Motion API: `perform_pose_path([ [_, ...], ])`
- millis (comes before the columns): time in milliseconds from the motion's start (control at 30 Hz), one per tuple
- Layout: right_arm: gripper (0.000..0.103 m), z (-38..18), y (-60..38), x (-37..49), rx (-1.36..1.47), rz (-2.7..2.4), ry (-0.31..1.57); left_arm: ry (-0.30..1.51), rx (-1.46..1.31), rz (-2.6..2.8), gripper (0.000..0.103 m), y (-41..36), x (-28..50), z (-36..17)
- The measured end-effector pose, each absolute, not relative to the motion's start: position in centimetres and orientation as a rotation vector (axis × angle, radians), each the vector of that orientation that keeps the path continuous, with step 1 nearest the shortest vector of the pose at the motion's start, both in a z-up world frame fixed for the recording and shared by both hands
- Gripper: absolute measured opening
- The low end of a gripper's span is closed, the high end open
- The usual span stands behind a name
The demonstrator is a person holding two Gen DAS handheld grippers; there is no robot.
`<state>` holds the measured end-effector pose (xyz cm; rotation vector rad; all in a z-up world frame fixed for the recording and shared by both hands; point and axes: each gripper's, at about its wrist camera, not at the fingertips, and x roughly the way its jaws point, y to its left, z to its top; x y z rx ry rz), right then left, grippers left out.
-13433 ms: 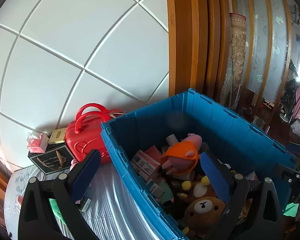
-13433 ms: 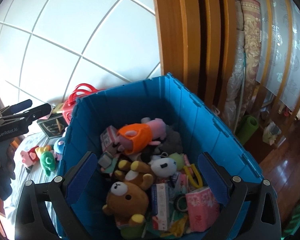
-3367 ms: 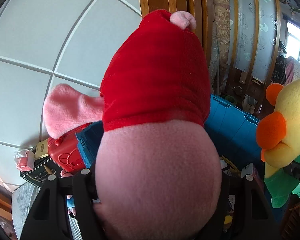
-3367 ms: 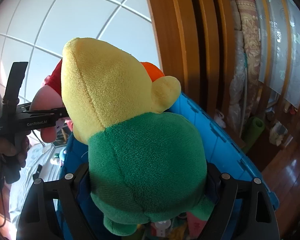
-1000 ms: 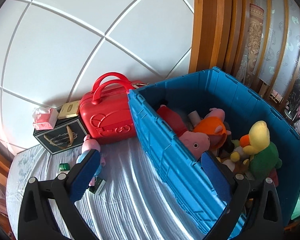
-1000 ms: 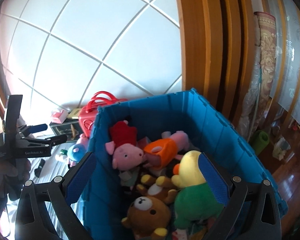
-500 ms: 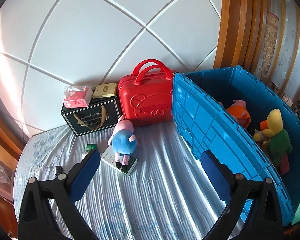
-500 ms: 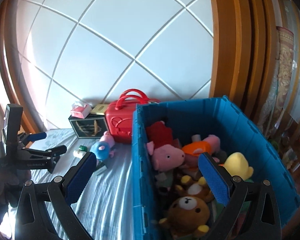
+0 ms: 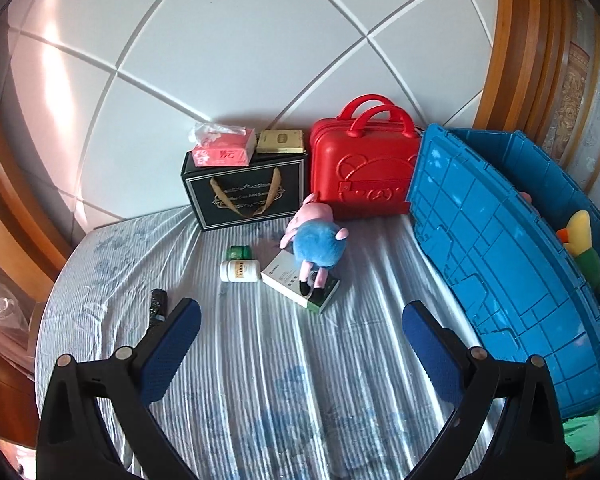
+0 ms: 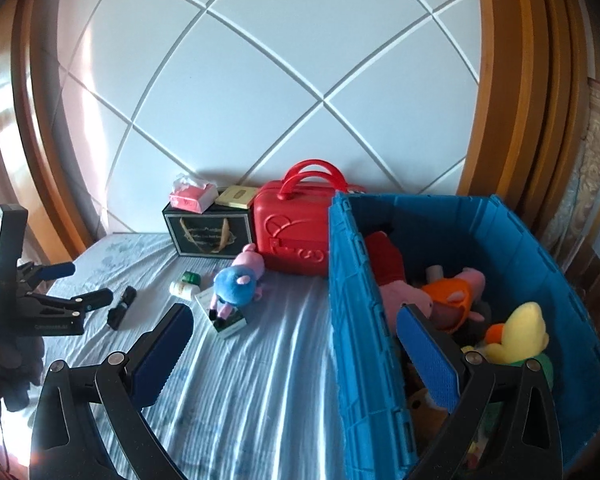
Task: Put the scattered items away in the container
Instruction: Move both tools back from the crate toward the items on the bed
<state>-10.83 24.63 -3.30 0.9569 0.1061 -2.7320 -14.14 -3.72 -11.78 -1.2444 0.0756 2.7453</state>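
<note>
Both tongs, left (image 9: 296,344) and right (image 10: 292,344), gape wide, holding nothing. Bin (image 10: 540,248) is mostly packed with toys; the pig plush (image 9: 318,242), box (image 9: 284,276), bottle (image 9: 240,271) and black thing (image 9: 158,304) wait mid-bed (image 9: 300,380).

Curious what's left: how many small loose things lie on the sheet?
5: blue plush pig on white box, white bottle, green jar beside, black object apart. More may hide.

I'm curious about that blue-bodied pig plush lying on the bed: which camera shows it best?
The left wrist view: the pig plush sits near centre, large, lying on a white box. The right wrist view shows it smaller, off to the left.
</note>
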Motion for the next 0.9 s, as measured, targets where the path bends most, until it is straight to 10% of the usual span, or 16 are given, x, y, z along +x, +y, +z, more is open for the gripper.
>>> perform_pose_path([
  [900,0.103,-18.7,6.7,-24.5,1.184,-2.599,0.289,-0.142,-1.523,2.826,0.102,-24.3,-19.2,-29.5],
])
